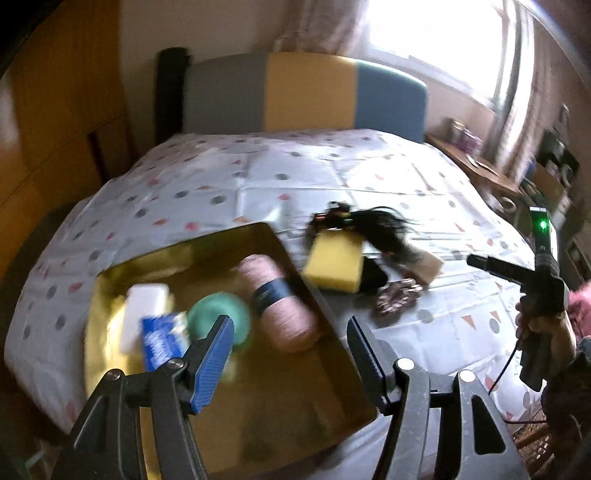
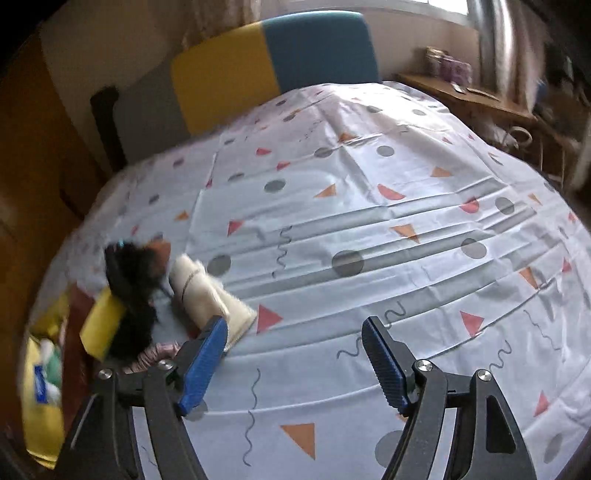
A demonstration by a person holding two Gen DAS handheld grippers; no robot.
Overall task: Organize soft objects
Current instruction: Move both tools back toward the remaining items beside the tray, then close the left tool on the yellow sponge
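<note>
A grey, yellow and blue headboard (image 1: 306, 92) stands against the pale wall. Right of it, a bright curtained window (image 1: 436, 33). Below the window runs a cluttered wooden shelf (image 1: 476, 162).

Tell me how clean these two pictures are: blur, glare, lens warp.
Left wrist view: motion blur smears the gold tray, pink yarn and yellow sponge; the window is blown out white. Right wrist view: the patterned tablecloth is fairly sharp, the pile at the left edge is blurred. Both views: fisheye warp bulges the table; dark corners.

Home room: patterned tablecloth (image 2: 369, 221) on table, upholstered chair (image 1: 306, 92), curtained window (image 1: 436, 29), wooden sideboard (image 2: 465, 99).
</note>
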